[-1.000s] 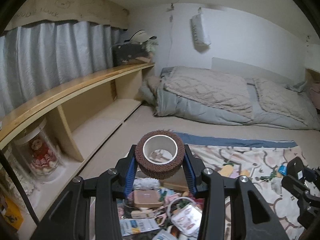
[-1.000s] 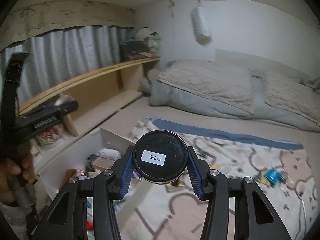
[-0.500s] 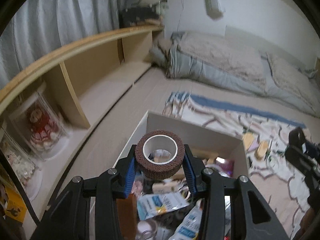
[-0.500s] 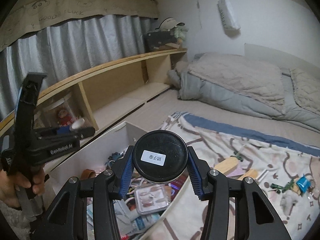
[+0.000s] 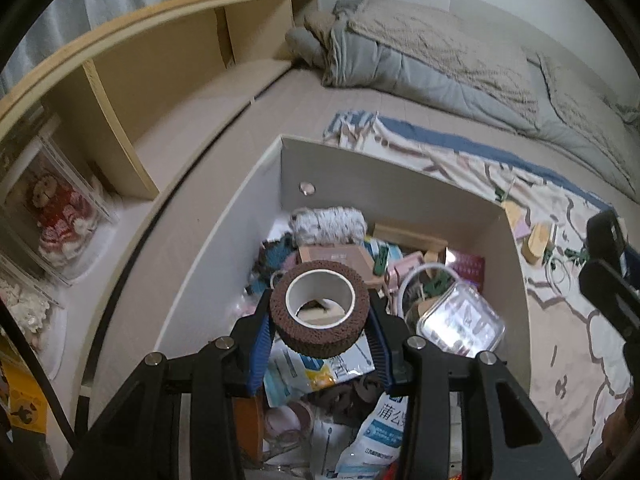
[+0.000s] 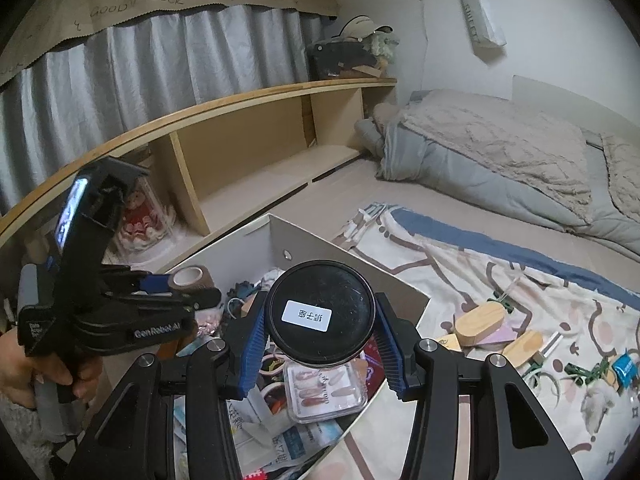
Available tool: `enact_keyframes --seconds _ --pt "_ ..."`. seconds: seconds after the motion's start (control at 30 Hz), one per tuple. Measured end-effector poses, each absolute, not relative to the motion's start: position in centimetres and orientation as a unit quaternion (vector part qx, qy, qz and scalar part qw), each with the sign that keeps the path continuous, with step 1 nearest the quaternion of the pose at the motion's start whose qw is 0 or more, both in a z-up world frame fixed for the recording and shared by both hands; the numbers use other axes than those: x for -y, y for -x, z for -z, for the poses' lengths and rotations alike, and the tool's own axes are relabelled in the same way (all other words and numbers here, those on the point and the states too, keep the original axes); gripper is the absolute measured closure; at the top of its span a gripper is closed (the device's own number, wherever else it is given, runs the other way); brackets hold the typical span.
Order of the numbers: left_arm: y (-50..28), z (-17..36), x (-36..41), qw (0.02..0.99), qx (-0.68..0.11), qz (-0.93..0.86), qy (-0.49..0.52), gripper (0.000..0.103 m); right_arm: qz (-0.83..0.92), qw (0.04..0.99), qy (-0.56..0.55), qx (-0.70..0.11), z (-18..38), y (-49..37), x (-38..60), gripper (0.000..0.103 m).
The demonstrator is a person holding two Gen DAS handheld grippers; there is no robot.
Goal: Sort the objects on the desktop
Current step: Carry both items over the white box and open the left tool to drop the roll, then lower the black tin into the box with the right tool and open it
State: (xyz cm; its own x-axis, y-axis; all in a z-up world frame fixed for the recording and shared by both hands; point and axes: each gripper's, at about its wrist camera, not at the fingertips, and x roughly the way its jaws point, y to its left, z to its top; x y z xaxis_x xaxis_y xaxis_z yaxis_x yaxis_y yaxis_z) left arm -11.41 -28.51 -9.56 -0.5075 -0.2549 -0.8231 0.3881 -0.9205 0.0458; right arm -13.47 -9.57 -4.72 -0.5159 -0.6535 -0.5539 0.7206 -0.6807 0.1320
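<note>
My left gripper (image 5: 319, 320) is shut on a brown roll of tape (image 5: 319, 312) with a white core, held over the white box (image 5: 384, 164) full of clutter. In the right wrist view the same left gripper (image 6: 192, 280) reaches in from the left, a hand on its handle, with the tape roll (image 6: 191, 278) at its tip. My right gripper (image 6: 321, 322) is shut on a round black tin (image 6: 321, 316) with a white label, held above the near right part of the white box (image 6: 348, 248).
The box holds packets, a clear plastic case (image 5: 460, 322), a fluffy grey item (image 5: 328, 220) and small boxes. Wooden blocks (image 6: 478, 322) and small toys lie on the patterned blanket (image 6: 500, 264). A wooden shelf (image 5: 160, 92) runs along the left; bedding (image 6: 492, 152) lies behind.
Both grippers have tipped downward and come lower over the white box, which now fills the lower middle of both views. Each still holds its object.
</note>
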Motion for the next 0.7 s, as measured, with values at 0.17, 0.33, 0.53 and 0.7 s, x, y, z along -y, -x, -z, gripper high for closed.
enact_keyframes --seconds 0.17,0.33,0.53,0.7 --pt "11.5 10.5 29.0 0.192 -0.074 0.857 -0.472 0.060 0.865 0.400 -0.296 -0.060 4.9 13.4 9.9 0.052" --pt "11.3 10.4 29.2 0.201 -0.067 0.860 -0.465 0.042 0.862 0.406 -0.298 -0.063 5.1 13.1 10.3 0.052" --pt "11.0 9.8 29.2 0.204 -0.062 0.867 -0.451 0.042 0.857 0.411 -0.303 -0.066 5.5 12.9 10.8 0.052" --pt "10.8 9.0 29.4 0.211 -0.065 0.875 -0.431 0.042 0.853 0.417 -0.306 -0.069 5.7 12.5 11.1 0.053"
